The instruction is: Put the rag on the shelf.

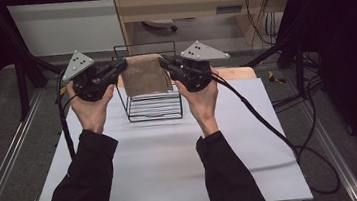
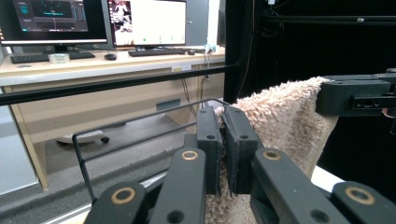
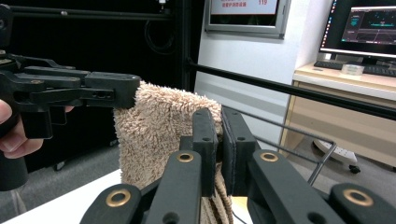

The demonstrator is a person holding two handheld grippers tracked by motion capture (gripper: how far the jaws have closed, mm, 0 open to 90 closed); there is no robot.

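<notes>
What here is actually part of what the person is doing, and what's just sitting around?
Part of the job:
- beige towel, held up by its top corners
- left tongs, shut on one corner
- right tongs, shut on the other
- black wire rack beneath it

Just around:
- white table
- wooden desk with monitors and keyboard

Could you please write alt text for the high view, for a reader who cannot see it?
Two hand-held grippers, left gripper and right gripper, hold a beige towel by its top corners above a black wire rack on a white table.
</notes>
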